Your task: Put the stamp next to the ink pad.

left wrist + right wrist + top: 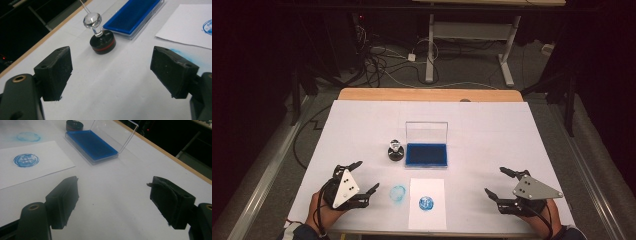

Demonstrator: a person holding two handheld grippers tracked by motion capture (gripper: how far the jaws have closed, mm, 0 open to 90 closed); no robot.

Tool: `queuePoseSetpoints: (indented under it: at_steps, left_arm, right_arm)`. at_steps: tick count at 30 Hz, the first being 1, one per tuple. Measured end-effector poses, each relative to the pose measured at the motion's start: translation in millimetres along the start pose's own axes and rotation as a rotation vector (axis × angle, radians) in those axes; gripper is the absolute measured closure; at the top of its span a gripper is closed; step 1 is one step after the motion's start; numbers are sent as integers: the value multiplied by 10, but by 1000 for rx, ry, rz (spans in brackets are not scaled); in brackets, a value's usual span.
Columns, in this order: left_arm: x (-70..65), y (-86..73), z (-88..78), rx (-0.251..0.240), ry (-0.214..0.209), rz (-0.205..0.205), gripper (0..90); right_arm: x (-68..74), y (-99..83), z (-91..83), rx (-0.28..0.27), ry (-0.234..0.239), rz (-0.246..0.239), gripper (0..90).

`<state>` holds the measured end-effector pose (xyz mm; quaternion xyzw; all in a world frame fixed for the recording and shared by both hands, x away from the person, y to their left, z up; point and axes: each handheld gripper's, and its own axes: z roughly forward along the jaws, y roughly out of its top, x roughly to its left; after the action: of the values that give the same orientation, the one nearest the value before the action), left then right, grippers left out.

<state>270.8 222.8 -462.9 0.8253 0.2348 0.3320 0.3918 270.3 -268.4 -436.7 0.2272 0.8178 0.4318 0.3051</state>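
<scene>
Left gripper (361, 176) jaws open, empty, near stamp (395, 150), right gripper (499, 182) likewise

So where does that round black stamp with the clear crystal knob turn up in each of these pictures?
High view: the round black stamp with the clear crystal knob stands mid-table, just left of the open blue ink pad.
Left gripper view: the stamp is upper centre, beyond the open jaws.
Right gripper view: just its black base at the top edge, left of centre.
Shared landmark: the blue ink pad right beside it.
</scene>
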Motion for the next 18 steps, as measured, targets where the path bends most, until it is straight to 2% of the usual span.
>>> queuePoseSetpoints:
  at_steps: [5, 8, 12, 18]
  left_arm:
    - [-15, -115, 6, 28, -11, -25, 171]
    - [-18, -167, 11, 52, 3, -28, 171]
    - [-29, -174, 16, 50, 0, -40, 171]
    - [-34, -181, 16, 45, -13, -30, 171]
  right_arm:
    - [3, -2, -10, 0, -1, 0, 230]
    - [4, 6, -14, -4, -3, 0, 231]
    - [15, 13, -16, -4, -3, -8, 230]
    - [25, 21, -18, 1, -9, -14, 230]
